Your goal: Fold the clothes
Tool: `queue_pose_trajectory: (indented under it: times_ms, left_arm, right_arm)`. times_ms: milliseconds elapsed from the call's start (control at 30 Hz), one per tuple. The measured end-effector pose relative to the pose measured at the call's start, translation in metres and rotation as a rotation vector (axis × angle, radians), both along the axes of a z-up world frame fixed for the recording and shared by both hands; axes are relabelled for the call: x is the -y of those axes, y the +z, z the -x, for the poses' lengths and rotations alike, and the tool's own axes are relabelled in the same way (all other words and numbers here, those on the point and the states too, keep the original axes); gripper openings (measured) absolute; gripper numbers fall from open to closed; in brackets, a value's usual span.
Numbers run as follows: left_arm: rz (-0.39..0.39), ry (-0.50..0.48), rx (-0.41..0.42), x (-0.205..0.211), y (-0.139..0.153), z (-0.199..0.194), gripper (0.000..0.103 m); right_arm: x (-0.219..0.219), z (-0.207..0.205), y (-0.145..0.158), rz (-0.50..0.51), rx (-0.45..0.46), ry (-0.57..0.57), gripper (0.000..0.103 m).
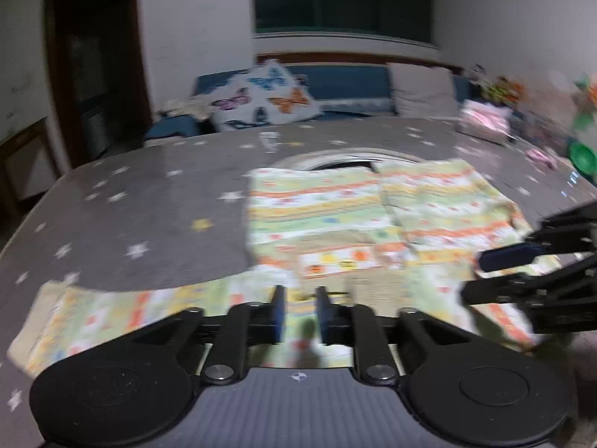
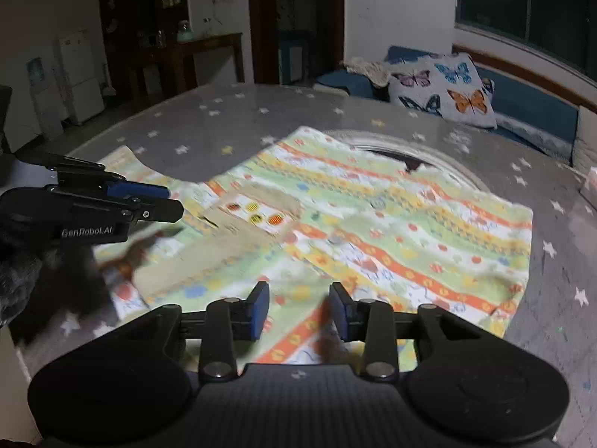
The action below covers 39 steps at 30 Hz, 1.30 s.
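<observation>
A patterned garment (image 1: 335, 224) with green, yellow and orange stripes lies spread on the grey star-print table (image 1: 149, 194); it also shows in the right wrist view (image 2: 373, 231). One sleeve (image 1: 93, 317) stretches to the left along the table's near edge. My left gripper (image 1: 300, 298) hovers over the garment's near edge, jaws a little apart with nothing between them. My right gripper (image 2: 300, 298) is open above the garment's lower part. The right gripper shows at the right of the left wrist view (image 1: 496, 272); the left gripper shows at the left of the right wrist view (image 2: 164, 201).
A round hole with a white rim (image 1: 347, 158) sits in the table (image 2: 224, 119) behind the garment. A butterfly cushion (image 1: 265, 97) and a blue sofa (image 1: 347, 82) stand beyond the table. Pink packets (image 1: 485, 119) and a green bowl (image 1: 582, 156) lie at the far right.
</observation>
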<state>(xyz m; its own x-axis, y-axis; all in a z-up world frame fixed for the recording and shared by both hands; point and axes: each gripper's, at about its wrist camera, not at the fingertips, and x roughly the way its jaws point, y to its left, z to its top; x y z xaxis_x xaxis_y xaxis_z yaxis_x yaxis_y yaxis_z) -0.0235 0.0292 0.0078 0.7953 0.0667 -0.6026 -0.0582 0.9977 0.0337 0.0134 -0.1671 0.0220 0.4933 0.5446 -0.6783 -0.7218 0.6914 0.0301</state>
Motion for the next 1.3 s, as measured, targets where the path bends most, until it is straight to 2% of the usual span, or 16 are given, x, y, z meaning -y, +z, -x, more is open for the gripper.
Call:
queue_pose_trajectory:
  times_ms: [100,233,367,433,533,600,700,833,967,1067,1133,1167,1233,1300]
  left_arm:
    - [-0.008,0.097,0.006,-0.027,0.002,0.01,0.041]
    - [-0.019,0.228,-0.002,-0.063,0.002,0.021,0.049]
    - [-0.023,0.354,-0.011,-0.097,0.0,0.031,0.054]
    - [-0.018,0.41,-0.018,-0.112,-0.002,0.036,0.056]
    - [-0.005,0.487,-0.028,-0.131,-0.005,0.042,0.058]
    - [0.009,0.534,-0.037,-0.142,-0.008,0.045,0.061]
    - [0.013,0.592,-0.038,-0.155,-0.011,0.048,0.068]
    - [0.046,0.645,-0.037,-0.169,-0.017,0.049,0.068]
    - [0.089,0.654,-0.029,-0.179,-0.019,0.05,0.065]
    - [0.083,0.656,-0.018,-0.181,-0.02,0.049,0.059]
    - [0.076,0.647,-0.009,-0.181,-0.02,0.047,0.041]
    - [0.087,0.634,-0.004,-0.182,-0.02,0.047,0.035]
    - [0.119,0.611,0.0,-0.182,-0.018,0.046,0.013]
    - [0.153,0.586,0.007,-0.177,-0.014,0.045,0.01]
  right_arm:
    - [-0.005,0.005,0.001,-0.007,-0.004,0.033,0.038]
    - [-0.017,0.012,-0.007,0.033,-0.008,0.084,0.038]
    - [-0.019,0.015,0.004,-0.008,0.027,0.089,0.038]
    - [-0.022,0.012,0.003,-0.018,0.02,0.083,0.038]
    - [-0.028,0.005,-0.012,-0.013,-0.038,0.079,0.039]
    - [-0.028,0.009,-0.011,-0.013,-0.017,0.088,0.039]
    - [-0.027,0.014,-0.003,-0.022,0.006,0.107,0.042]
    - [-0.03,0.014,-0.01,-0.016,-0.018,0.107,0.044]
    - [-0.03,0.014,-0.01,-0.019,-0.019,0.102,0.044]
    - [-0.03,0.014,-0.009,-0.017,-0.015,0.103,0.044]
    - [-0.029,0.015,-0.009,-0.017,-0.014,0.101,0.044]
    - [-0.029,0.016,-0.009,-0.019,-0.012,0.098,0.044]
    - [-0.028,0.016,-0.007,-0.022,-0.01,0.093,0.044]
    - [-0.025,0.017,-0.004,-0.03,-0.004,0.084,0.044]
